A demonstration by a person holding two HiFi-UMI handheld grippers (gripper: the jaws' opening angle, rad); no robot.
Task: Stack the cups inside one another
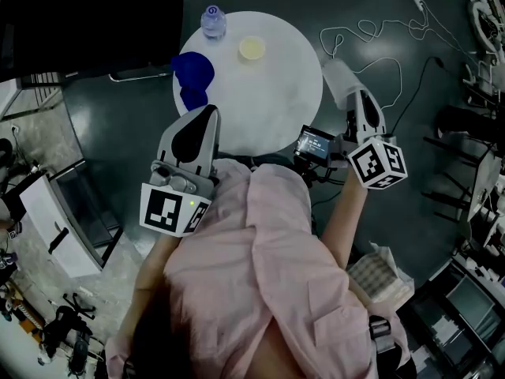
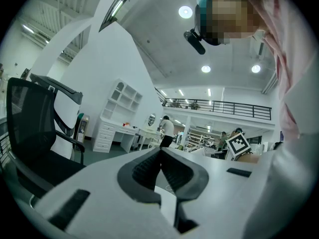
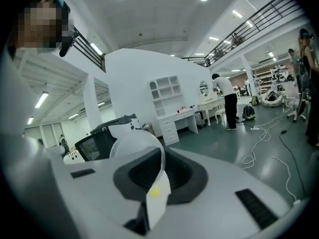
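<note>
In the head view a round white table [image 1: 276,109] carries a pale yellow cup [image 1: 252,48] near its far side and a blue cup [image 1: 193,73] at its left edge. My right gripper [image 1: 348,93] hangs off the table's right side, shut on the wall of a clear cup [image 1: 338,75]. In the right gripper view that clear cup [image 3: 133,143] stands tilted between the jaws of my right gripper [image 3: 158,156], a yellow dot on its wall. My left gripper [image 1: 211,111] sits over the table's near-left edge, below the blue cup. Its jaws meet with nothing between them in the left gripper view [image 2: 160,152].
A clear water bottle [image 1: 213,20] stands at the table's far edge. White cables [image 1: 379,38] trail over the dark floor at the right. A black office chair [image 2: 35,128] shows in the left gripper view. A small screen [image 1: 314,144] sits near my right arm.
</note>
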